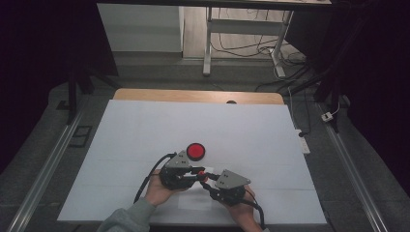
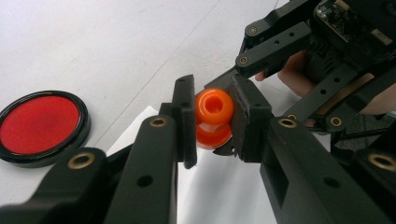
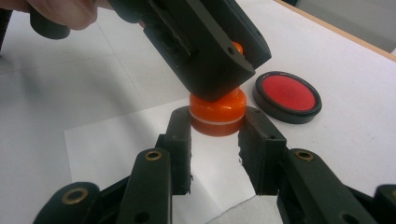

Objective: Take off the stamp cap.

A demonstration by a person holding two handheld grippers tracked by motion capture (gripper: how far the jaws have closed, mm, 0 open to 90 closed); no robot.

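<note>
Between both sets of jaws: small orange bottle (image 3: 217, 114), left gripper (image 2: 212, 116) clenching its upper part, right gripper (image 3: 215, 122) its base. Twist gently; keep axes aligned.

your left gripper (image 3: 212, 70) covers the top of the orange piece (image 3: 217, 112) in the right gripper view, and the red disc (image 2: 39, 126) is cut off at the left gripper view's edge.
</note>
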